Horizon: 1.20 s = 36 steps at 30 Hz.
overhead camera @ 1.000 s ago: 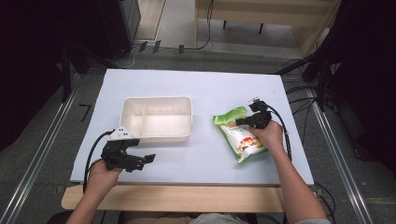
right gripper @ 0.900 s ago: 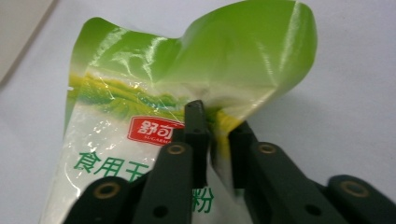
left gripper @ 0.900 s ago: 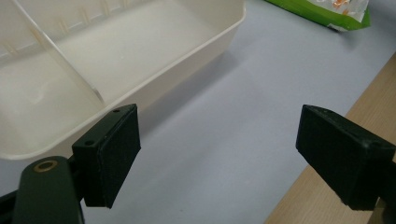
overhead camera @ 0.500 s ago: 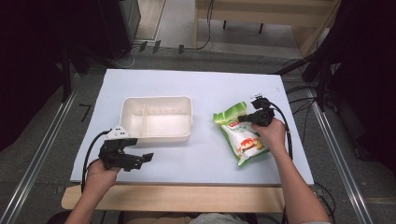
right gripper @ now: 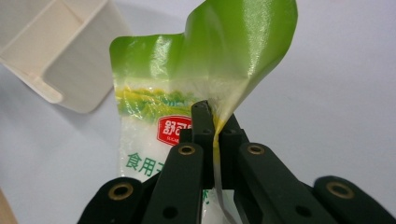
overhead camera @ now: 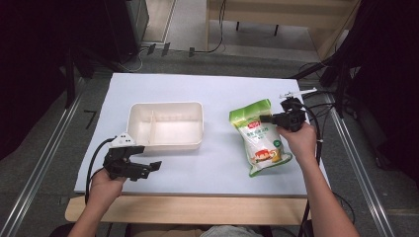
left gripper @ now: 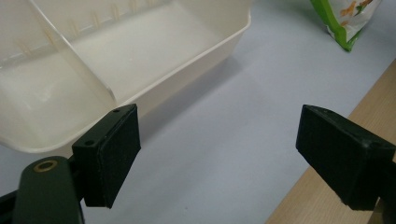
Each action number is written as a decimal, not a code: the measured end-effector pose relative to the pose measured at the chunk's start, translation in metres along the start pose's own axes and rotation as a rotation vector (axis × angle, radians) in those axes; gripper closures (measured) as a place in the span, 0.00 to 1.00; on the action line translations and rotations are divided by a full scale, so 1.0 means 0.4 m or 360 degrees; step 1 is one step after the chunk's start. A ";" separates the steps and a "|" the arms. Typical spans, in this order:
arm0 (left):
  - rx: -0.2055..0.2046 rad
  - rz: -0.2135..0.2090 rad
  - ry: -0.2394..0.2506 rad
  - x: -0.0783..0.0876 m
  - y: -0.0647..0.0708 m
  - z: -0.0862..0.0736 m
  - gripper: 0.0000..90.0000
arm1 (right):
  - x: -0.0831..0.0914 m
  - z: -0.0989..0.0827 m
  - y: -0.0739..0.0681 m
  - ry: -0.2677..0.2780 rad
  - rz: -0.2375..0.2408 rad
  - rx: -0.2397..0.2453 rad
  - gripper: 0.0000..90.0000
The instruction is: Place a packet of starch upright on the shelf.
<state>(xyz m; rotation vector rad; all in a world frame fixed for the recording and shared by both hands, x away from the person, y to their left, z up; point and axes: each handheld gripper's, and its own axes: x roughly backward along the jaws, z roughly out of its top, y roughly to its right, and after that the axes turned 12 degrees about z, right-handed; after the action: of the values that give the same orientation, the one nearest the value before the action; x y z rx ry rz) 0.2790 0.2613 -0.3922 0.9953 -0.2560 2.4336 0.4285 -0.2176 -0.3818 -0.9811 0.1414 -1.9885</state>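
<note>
1. The right hand-held gripper [overhead camera: 272, 118] has its jaws pressed together on the green top edge of the snack pouch [overhead camera: 258, 138], and in the right gripper view the film is folded up between them.
2. The pouch lies flat on the bench [overhead camera: 222, 94], right of centre and well apart from the cream divided tray [overhead camera: 165, 124].
3. Handling call: this looks like a soft, glossy plastic bag with loose white contents. I'd expect it to sag and swing from one corner, and the slick film could slide out of a light pinch.
4. The sealed top band seems the best place to hold: flat, doubled, no filling behind it. A grip on the belly would squash the contents.
5. The left hand-held gripper [left gripper: 219, 154] waits with its jaws spread wide, holding nothing, low over the bench's near edge just beside the tray's front wall.
6. The tray's compartments look empty.
</note>
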 end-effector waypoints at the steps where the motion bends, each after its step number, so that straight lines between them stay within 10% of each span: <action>1: 0.0000 0.0000 0.0000 0.000 0.000 0.000 0.16 | 0.000 0.000 0.000 0.0000 0.0000 0.0000 1.00; 13: 0.0000 0.0012 0.0005 -0.001 0.001 0.000 0.16 | 0.042 0.060 -0.105 0.0097 -0.0021 0.0164 1.00; 36: 0.0031 -0.0012 0.0021 -0.004 -0.007 0.004 0.16 | -0.020 0.278 -0.232 -0.0002 -0.0063 0.0283 1.00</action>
<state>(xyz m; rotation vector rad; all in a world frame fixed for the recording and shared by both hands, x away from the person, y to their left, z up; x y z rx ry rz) 0.2823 0.2624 -0.3921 0.9868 -0.2240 2.4394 0.4452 -0.1273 -0.2697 -0.8764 -0.0556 -1.9978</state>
